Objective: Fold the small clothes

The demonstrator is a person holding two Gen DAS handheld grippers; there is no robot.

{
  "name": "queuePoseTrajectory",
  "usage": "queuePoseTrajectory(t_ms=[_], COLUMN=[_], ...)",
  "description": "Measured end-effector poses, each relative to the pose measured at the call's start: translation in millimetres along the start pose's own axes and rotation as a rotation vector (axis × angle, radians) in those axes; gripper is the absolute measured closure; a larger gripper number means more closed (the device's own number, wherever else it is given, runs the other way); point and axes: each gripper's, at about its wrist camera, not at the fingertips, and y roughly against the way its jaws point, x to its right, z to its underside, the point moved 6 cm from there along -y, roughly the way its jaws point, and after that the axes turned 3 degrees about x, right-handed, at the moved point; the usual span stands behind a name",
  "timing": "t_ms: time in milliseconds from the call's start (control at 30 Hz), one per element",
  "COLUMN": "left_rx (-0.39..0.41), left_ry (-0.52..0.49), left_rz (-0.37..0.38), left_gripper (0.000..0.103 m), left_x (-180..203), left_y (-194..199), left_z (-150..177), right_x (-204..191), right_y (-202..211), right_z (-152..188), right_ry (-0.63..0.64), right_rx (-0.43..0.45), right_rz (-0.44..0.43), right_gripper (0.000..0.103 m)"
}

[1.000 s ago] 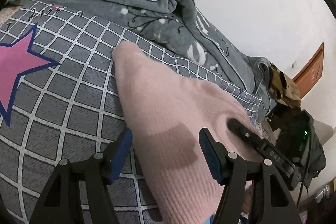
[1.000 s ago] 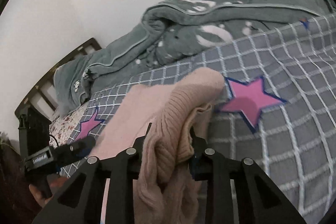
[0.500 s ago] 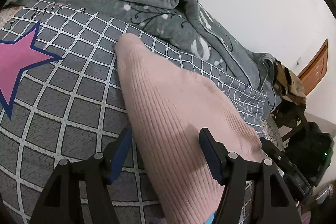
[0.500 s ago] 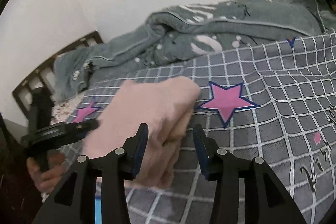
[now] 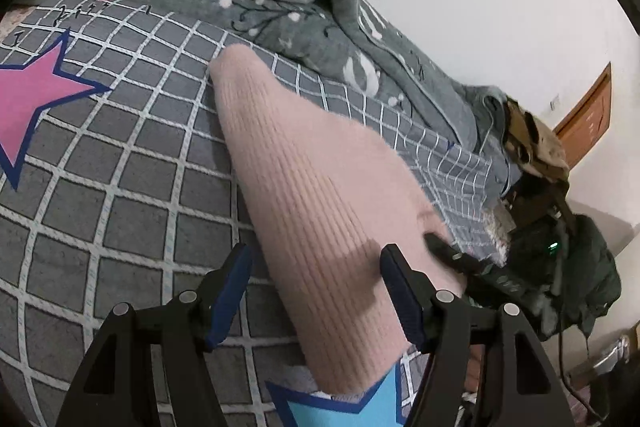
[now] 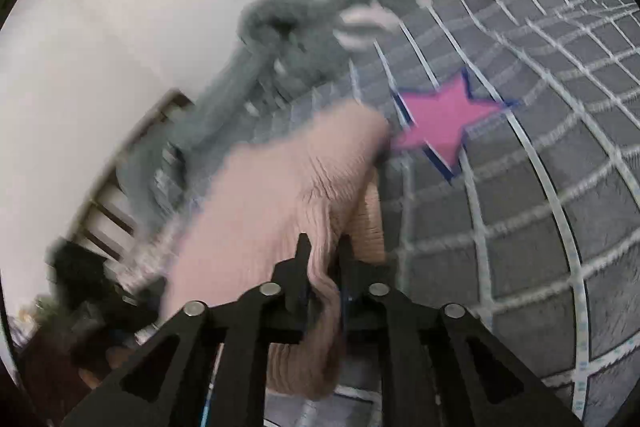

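A pink ribbed knit garment (image 5: 320, 195) lies stretched across a bed covered by a grey sheet (image 5: 120, 187) printed with a white grid and pink stars (image 5: 32, 107), one blue star showing at the lower edge of the left wrist view. The left gripper (image 5: 316, 291) hangs just above the near part of the garment with its jaws standing wide; the blue-padded fingers (image 5: 400, 303) straddle the knit, and the pads do not press on it. The right gripper (image 6: 324, 267) has just been closing its jaws, and they now stand narrow with a bunched fold of the pink knit pinched between them; the cloth bulges out below and ahead of the fingers. In the left wrist view the tip of the right gripper shows as a dark bar at the garment's right edge. The right wrist view is blurred, so fine detail there cannot be told. A rumpled grey blanket (image 5: 280, 7) with pale markings lies along the far side of the bed against a white wall. Beyond the bed's end, dark clothing (image 5: 572, 267) is heaped, with a brown door (image 5: 588, 115) farther back.
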Motion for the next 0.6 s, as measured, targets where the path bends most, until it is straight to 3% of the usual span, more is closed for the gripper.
queuePoseTrajectory(t_ms=[33, 67, 267, 333, 467, 533, 600], left_rx=[-0.011, -0.023, -0.067, -0.077, -0.047, -0.023, 0.013], left_ry=[-0.004, -0.005, -0.057, -0.096, -0.236, -0.298, -0.313], left_rz=[0.004, 0.014, 0.016, 0.005, -0.085, -0.146, -0.197], left_gripper=[0.038, 0.038, 0.038, 0.038, 0.04, 0.04, 0.046], left_x=[2, 4, 12, 14, 22, 26, 26], left_y=[-1, -1, 4, 7, 14, 15, 15], left_z=[3, 6, 35, 46, 63, 67, 66], right_x=[-3, -5, -17, -21, -27, -25, -20], right_y=[8, 15, 47, 57, 64, 61, 54], right_z=[-1, -1, 16, 25, 48, 58, 64], right_ry=[0.008, 0.014, 0.071, 0.133, 0.31, 0.35, 0.355], right_rx=[0.011, 0.027, 0.038, 0.044, 0.006, -0.019, -0.039], right_rz=[0.006, 0.014, -0.053, -0.038, 0.069, 0.099, 0.135], right_gripper=[0.069, 0.067, 0.065, 0.065, 0.065, 0.066, 0.066])
